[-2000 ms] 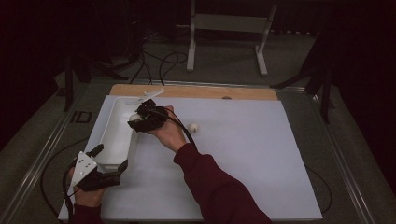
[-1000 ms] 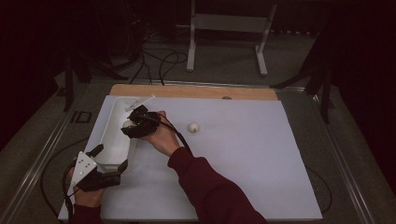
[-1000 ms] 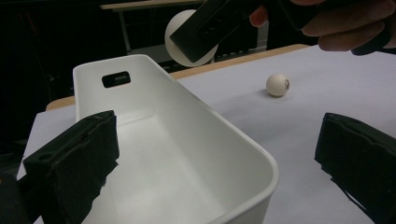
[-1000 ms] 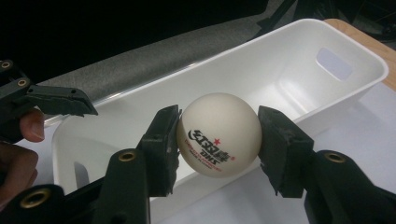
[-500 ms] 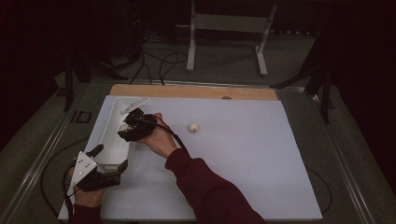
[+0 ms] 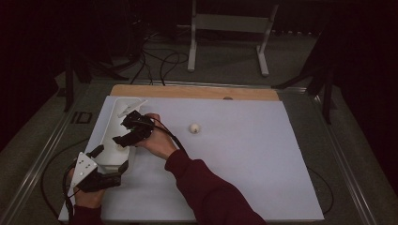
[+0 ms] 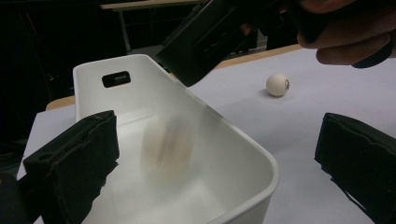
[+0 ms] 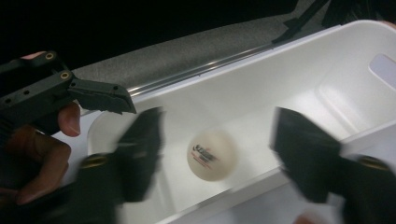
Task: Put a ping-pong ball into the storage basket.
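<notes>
**One ball dropping into the bin, one left on the tabletop**

The right gripper hangs over the white bin near the tabletop's left edge, and its fingers have just been opening: they now stand well apart with nothing between the pads. The ping-pong ball sits below them inside the bin, so the first delivery looks done or all but done; whether the ball has settled I cannot tell. A second ball lies well apart from the bin, toward the middle of the tabletop and nearer its far edge, and by my judgement it is what remains to be fetched. The left gripper waits at the bin's near end with its fingers spread wide and holding nothing.

The high view gives the layout, bin against the left edge and the loose ball out on the white sheet, but the bin's inside is hard to read there. The right gripper view looks straight down into it and shows printed lettering on the ball. The left gripper view shows that ball only as a pale smear in the bin, suggesting it is in motion, with the second ball sharp beyond the rim.
</notes>
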